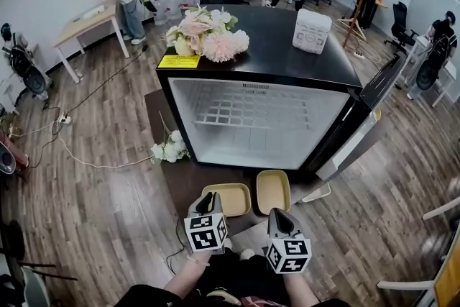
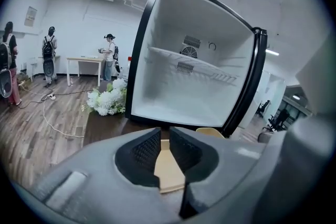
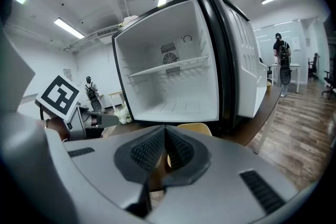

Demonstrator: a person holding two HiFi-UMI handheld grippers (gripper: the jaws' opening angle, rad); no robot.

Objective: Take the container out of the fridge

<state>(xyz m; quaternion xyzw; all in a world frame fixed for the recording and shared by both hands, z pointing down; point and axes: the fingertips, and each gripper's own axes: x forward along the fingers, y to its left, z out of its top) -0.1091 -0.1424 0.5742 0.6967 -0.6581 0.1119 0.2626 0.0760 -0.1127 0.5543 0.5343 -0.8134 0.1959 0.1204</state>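
Observation:
The black mini fridge [image 1: 167,111] stands on a dark table with its door [image 1: 370,101] swung open to the right. Inside it I see only a wire shelf [image 1: 244,111]. Two shallow beige containers [image 1: 228,199] [image 1: 274,190] lie on the table before the fridge. My left gripper [image 1: 208,200] hovers at the left container's near edge, jaws a little apart with nothing gripped. Through that gap in the left gripper [image 2: 165,135] the beige container [image 2: 168,169] shows below. My right gripper [image 1: 277,216] [image 3: 165,132] is shut and empty, with the other container [image 3: 195,127] just ahead.
A pink and white bouquet [image 1: 207,34] and a white box [image 1: 312,30] rest on the fridge top. White flowers [image 1: 168,149] lie on the table at the fridge's left. A cable [image 1: 86,158] crosses the wood floor. People stand by desks and chairs at the back.

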